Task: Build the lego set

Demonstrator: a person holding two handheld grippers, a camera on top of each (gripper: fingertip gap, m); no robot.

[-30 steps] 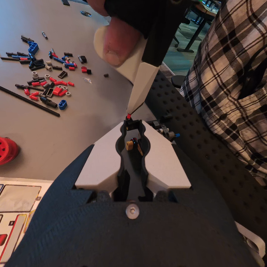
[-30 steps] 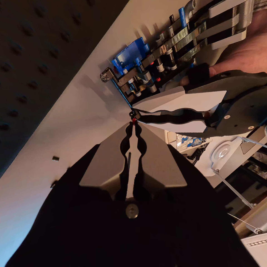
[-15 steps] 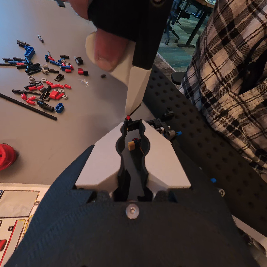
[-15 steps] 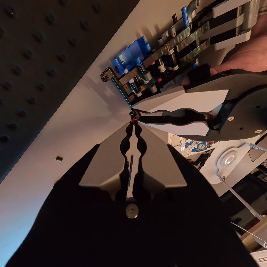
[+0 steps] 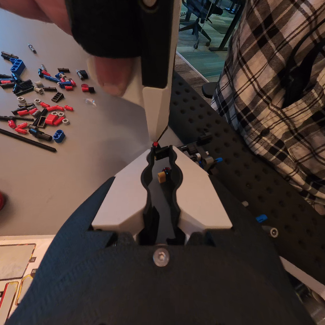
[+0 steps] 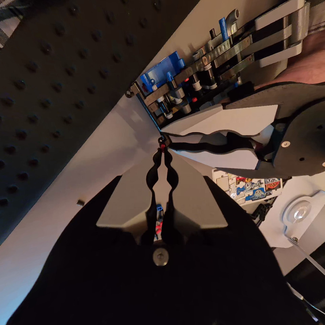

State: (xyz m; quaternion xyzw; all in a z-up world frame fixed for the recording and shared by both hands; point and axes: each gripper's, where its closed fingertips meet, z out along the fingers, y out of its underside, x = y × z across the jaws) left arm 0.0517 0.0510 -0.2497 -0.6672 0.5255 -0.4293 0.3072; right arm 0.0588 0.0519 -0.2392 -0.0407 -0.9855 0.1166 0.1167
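The left gripper (image 5: 161, 151) has its jaws clamped on a small black connector (image 5: 161, 152) at the end of the partly built model (image 6: 184, 91), holding it steady above the grey surface (image 5: 73, 168) so a hole faces outward. The right gripper (image 6: 162, 150) comes in from above with its jaws pinched on a tiny red pin (image 5: 155, 144), tip touching the connector, likely to press it into that hole. Loose red, blue and black pieces (image 5: 40, 105) lie well apart on the surface, beside a sticker sheet (image 6: 249, 190).
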